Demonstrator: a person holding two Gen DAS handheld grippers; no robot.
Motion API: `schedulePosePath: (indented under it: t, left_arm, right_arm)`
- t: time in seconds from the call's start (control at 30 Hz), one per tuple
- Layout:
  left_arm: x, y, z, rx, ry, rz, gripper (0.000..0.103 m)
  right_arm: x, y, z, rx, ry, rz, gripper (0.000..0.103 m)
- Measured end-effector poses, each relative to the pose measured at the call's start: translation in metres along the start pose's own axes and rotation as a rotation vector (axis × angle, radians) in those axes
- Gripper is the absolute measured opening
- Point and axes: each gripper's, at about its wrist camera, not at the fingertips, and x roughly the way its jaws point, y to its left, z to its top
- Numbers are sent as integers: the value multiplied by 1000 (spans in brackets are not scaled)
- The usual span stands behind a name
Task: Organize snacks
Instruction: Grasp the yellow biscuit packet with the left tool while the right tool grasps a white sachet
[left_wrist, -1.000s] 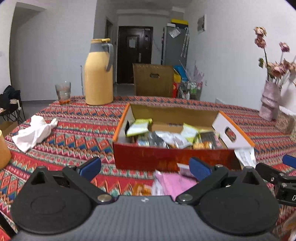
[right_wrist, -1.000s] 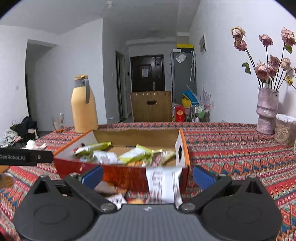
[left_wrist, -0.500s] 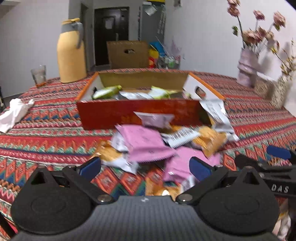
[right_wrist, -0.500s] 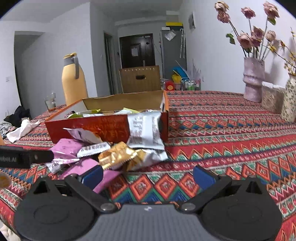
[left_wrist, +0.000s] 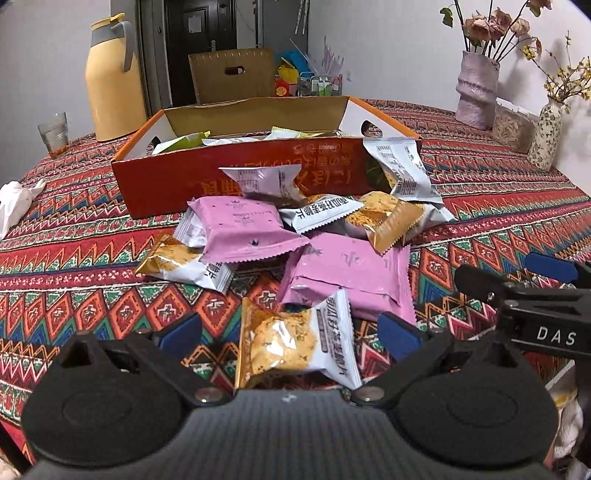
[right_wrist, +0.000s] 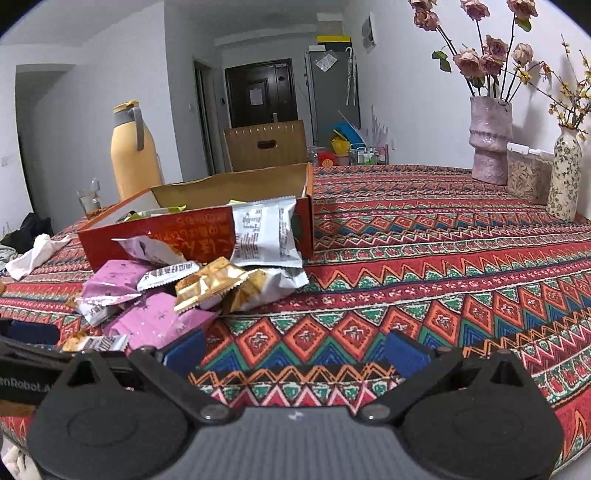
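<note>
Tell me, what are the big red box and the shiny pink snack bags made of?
The red box looks like cardboard: plain brown inside, printed red outside, with folded flaps and a cut-out handle hole. The pink snack bags look like thin plastic film, maybe foil-lined. They crinkle, shine a little, and have zigzag sealed edges.

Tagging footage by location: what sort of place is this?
Likely a home dining area: patterned red tablecloth, yellow thermos jug, pink vase of dried roses, and a dark entry door beyond.
</note>
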Motion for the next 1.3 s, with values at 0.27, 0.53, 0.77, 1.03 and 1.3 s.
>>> schedulePosePath:
  t: [0.27, 0.53, 0.77, 1.03, 1.3]
  left_arm:
    - [1, 2, -3, -11, 19, -19, 68]
    - [-4, 7, -5, -29, -10, -39, 57]
    - [-14, 13, -4, -24, -65, -46, 56]
    - [-23, 34, 7, -58, -132, -1, 56]
    - [-27, 53, 19, -86, -178, 45, 56]
  right_arm:
    - [-1, -1, -2, 3, 3, 5, 103]
    - [1, 2, -5, -3, 14, 8, 103]
    - [2, 4, -5, -6, 16, 7, 103]
    - [6, 6, 8, -26, -6, 0, 103]
    - [28, 9, 39, -50, -29, -7, 103]
